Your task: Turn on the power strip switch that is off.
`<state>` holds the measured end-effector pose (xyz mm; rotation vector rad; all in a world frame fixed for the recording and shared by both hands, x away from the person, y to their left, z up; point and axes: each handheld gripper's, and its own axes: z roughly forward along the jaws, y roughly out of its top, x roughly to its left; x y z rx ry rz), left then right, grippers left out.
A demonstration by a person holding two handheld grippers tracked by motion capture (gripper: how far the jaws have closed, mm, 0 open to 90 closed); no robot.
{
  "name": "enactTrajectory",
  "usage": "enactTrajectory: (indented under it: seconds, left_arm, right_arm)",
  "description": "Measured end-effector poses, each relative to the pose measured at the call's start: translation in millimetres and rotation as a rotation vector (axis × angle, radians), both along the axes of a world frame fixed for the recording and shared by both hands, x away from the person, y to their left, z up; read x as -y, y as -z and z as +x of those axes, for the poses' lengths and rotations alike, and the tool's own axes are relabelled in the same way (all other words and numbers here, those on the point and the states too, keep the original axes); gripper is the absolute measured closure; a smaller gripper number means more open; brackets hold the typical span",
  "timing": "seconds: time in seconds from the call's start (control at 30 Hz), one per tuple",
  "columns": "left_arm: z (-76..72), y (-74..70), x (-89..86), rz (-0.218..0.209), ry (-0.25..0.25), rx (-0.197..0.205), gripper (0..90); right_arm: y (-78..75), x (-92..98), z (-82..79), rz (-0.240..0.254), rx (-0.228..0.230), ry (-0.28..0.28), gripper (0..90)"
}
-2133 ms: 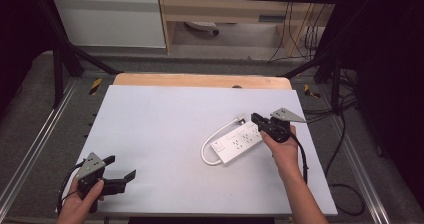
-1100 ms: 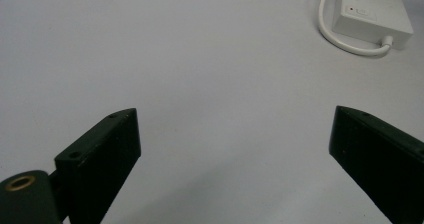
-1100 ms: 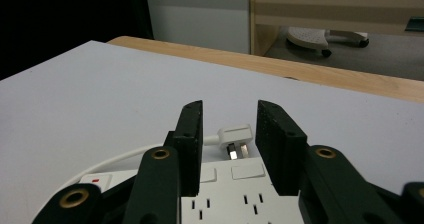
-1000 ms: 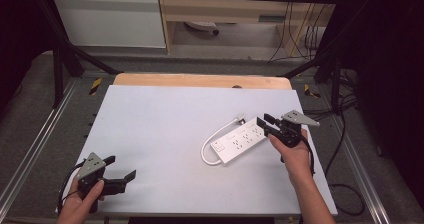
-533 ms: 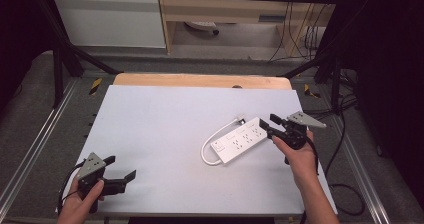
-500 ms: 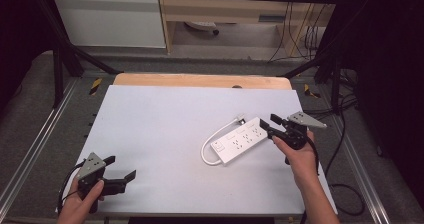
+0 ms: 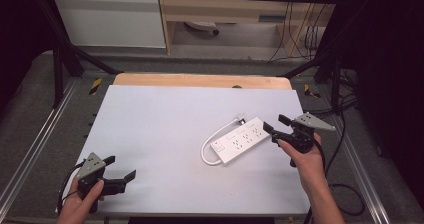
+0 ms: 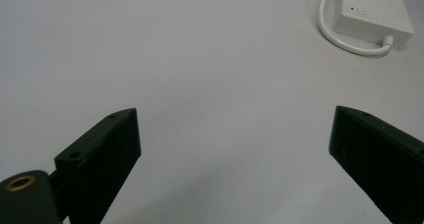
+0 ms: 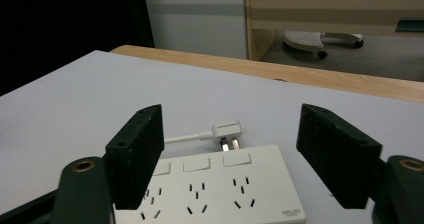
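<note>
A white power strip (image 7: 240, 140) lies flat right of the table's middle, its cable (image 7: 212, 139) looped round the near end and its plug (image 7: 240, 118) resting on the table beside it. My right gripper (image 7: 273, 123) hovers at the strip's right end. Its jaws have just been opening and stand apart, and the pads touch nothing. The right gripper view looks along the strip (image 9: 215, 189) toward the plug (image 9: 227, 132), with the right gripper (image 9: 230, 144) just behind the strip's end. My left gripper (image 7: 121, 167) stands open at the near left over bare table (image 7: 165, 119), and the left gripper view catches the strip (image 8: 372, 14) far off.
A wooden strip (image 7: 200, 80) runs along the table's far edge. Metal rails (image 7: 40, 144) flank both sides. Black cables (image 7: 345, 189) trail off the right edge by my right forearm. A cabinet (image 7: 110, 19) and shelf stand beyond the table.
The right gripper drew back to the right off the strip's end and its jaws spread wider. The strip stays where it lay. The left hand has not moved.
</note>
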<state>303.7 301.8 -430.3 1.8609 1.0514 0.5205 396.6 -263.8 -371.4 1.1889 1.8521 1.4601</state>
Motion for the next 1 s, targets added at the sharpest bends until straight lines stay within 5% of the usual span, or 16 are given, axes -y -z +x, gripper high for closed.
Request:
enactTrajectory:
  seconds: [0.53,0.77,1.0]
  left_arm:
    - [-0.1,-0.2,-1.0,-0.007,-0.005,0.003,6.4]
    - [-0.6,-1.0,-1.7,-0.01,-0.008,0.008,6.4]
    - [-0.5,-1.2,-2.8,-0.013,-0.012,0.011,6.4]
  right_arm:
    - [0.2,14.6,-21.3,0.0,0.026,0.023,5.5]
    - [18.3,25.5,-34.9,-0.007,0.031,0.024,2.8]
    - [45.0,40.4,-41.3,-0.029,-0.026,0.044,2.5]
